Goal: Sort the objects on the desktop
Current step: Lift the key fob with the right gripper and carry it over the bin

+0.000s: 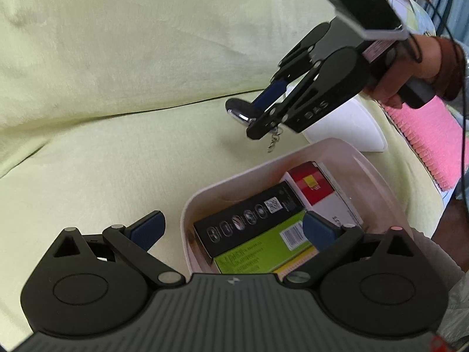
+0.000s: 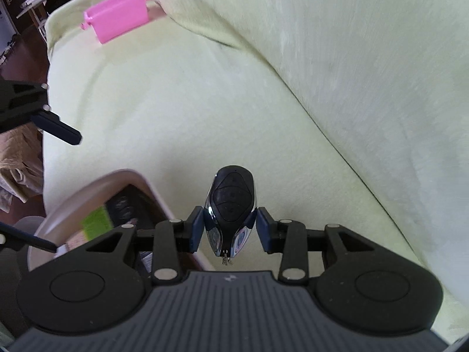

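Nearest the right wrist camera, the right gripper is closed on a glossy black key fob with chrome edging, held clear of the soft pale-green cover. Beside it lies the smooth beige bin, where printed cardboard boxes are stacked. The left gripper is spread wide and empty above the bin. For a clean drop, the fob is best centred over the bin before release. Farther off, a pink plastic basket is noted.

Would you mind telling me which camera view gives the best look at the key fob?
The right wrist view: the key fob sits centred between the right gripper fingers, with its dark button face and chrome edges plain. The left wrist view shows it only from the side, small and partly hidden behind those fingers.
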`<act>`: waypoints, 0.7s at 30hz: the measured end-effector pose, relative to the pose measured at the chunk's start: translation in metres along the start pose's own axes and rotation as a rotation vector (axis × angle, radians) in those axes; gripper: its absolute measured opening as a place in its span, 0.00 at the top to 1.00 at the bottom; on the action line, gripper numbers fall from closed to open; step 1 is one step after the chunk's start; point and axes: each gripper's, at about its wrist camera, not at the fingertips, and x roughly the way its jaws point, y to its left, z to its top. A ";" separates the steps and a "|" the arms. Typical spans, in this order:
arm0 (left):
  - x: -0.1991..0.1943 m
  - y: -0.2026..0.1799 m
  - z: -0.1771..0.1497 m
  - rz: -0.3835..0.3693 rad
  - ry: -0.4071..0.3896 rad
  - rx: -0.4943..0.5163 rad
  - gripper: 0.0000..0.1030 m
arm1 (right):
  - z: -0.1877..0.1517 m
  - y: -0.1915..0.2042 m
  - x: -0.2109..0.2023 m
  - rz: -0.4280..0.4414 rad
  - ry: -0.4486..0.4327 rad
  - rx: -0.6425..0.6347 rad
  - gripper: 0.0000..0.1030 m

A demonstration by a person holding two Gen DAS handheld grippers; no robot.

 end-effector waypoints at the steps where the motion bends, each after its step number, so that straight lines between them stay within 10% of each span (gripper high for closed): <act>1: -0.003 -0.004 -0.001 0.002 -0.001 0.002 0.02 | -0.002 0.003 -0.007 0.000 -0.009 -0.001 0.67; 21: -0.052 -0.083 -0.036 0.060 -0.027 0.047 0.02 | -0.100 0.059 -0.119 -0.001 -0.109 0.061 0.67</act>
